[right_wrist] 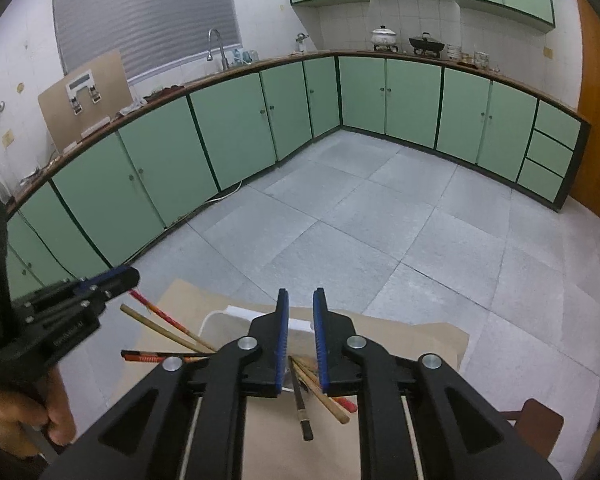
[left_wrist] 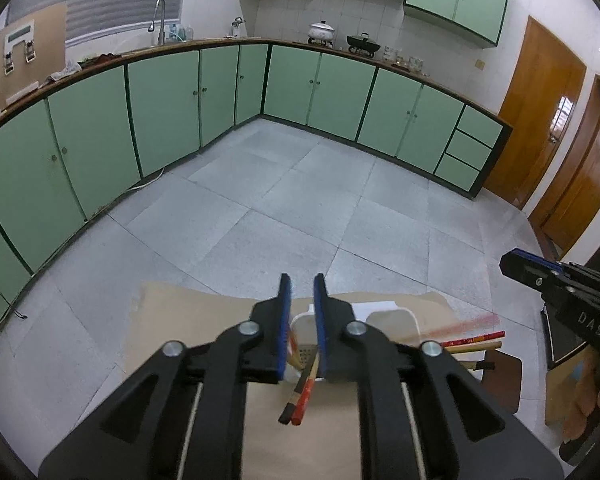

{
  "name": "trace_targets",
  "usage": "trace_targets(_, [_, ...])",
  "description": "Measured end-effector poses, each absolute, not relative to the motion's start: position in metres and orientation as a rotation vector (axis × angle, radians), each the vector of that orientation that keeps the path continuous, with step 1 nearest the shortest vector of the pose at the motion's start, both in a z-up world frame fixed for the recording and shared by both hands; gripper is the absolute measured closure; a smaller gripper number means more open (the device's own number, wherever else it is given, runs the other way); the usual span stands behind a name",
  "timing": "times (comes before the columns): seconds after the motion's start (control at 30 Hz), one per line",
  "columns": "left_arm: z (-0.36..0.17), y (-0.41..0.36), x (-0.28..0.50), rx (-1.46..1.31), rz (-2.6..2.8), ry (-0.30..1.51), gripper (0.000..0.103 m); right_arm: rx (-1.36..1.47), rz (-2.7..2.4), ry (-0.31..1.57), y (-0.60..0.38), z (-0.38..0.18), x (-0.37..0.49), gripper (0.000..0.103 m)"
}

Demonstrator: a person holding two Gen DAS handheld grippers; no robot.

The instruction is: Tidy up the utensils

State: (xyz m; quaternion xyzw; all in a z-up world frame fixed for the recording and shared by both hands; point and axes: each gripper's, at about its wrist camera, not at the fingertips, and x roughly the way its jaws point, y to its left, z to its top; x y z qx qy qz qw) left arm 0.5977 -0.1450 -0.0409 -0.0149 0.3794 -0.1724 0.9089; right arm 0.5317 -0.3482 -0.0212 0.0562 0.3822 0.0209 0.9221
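The brown cardboard-covered table (right_wrist: 420,336) ends just beyond the white plastic utensil holder (left_wrist: 392,316); past that edge lies open grey tiled floor (left_wrist: 300,208), bounded by green base cabinets (left_wrist: 160,100).

The left gripper (left_wrist: 302,292) hovers over the holder with its blue pads a narrow gap apart; a dark and a red chopstick (left_wrist: 300,400) lean out of the holder beneath that gap, and the pads press on neither.

The right gripper (right_wrist: 301,304) is likewise narrowly parted above a loose bunch of wooden, red and dark chopsticks (right_wrist: 320,392), gripping none. More chopsticks (right_wrist: 160,324) fan leftward near the left gripper's tip.
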Motion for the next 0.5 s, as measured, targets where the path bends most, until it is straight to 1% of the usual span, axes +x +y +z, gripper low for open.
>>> trace_targets(0.03, [-0.040, -0.145, 0.596, -0.028, -0.352, 0.778, 0.078, 0.116, 0.043, 0.786, -0.348, -0.021, 0.530, 0.090])
trace_targets(0.07, [-0.038, -0.143, 0.594, -0.024, -0.349, 0.774, 0.075, 0.116, 0.043, 0.787, -0.349, -0.021, 0.530, 0.090])
trace_targets(0.2, [-0.031, -0.137, 0.588, -0.024, -0.352, 0.755, 0.072, 0.119, 0.042, 0.777, -0.351, -0.018, 0.525, 0.090])
trace_targets(0.27, [-0.028, -0.132, 0.579, -0.025, -0.348, 0.738, 0.062, 0.111, 0.042, 0.763, -0.352, -0.015, 0.518, 0.090])
trace_targets(0.3, [-0.027, -0.131, 0.575, -0.020, -0.343, 0.724, 0.053, 0.095, 0.038, 0.750, -0.351, -0.013, 0.514, 0.088])
trace_targets(0.33, [-0.025, -0.130, 0.568, -0.010, -0.344, 0.703, 0.049, 0.087, 0.038, 0.740, -0.349, -0.012, 0.511, 0.082])
trace_targets(0.37, [-0.024, -0.130, 0.562, -0.003, -0.344, 0.691, 0.046, 0.083, 0.036, 0.728, -0.348, -0.010, 0.504, 0.079])
trace_targets(0.4, [-0.023, -0.128, 0.552, 0.012, -0.340, 0.671, 0.039, 0.067, 0.027, 0.714, -0.346, -0.009, 0.498, 0.071])
trace_targets(0.43, [-0.022, -0.127, 0.547, 0.016, -0.335, 0.660, 0.032, 0.051, 0.019, 0.701, -0.345, -0.008, 0.493, 0.061])
trace_targets(0.47, [-0.022, -0.123, 0.536, 0.020, -0.315, 0.630, 0.029, 0.028, 0.001, 0.679, -0.342, -0.008, 0.485, 0.055])
trace_targets(0.5, [-0.022, -0.120, 0.529, 0.020, -0.298, 0.607, 0.024, 0.003, -0.022, 0.660, -0.338, -0.010, 0.475, 0.041])
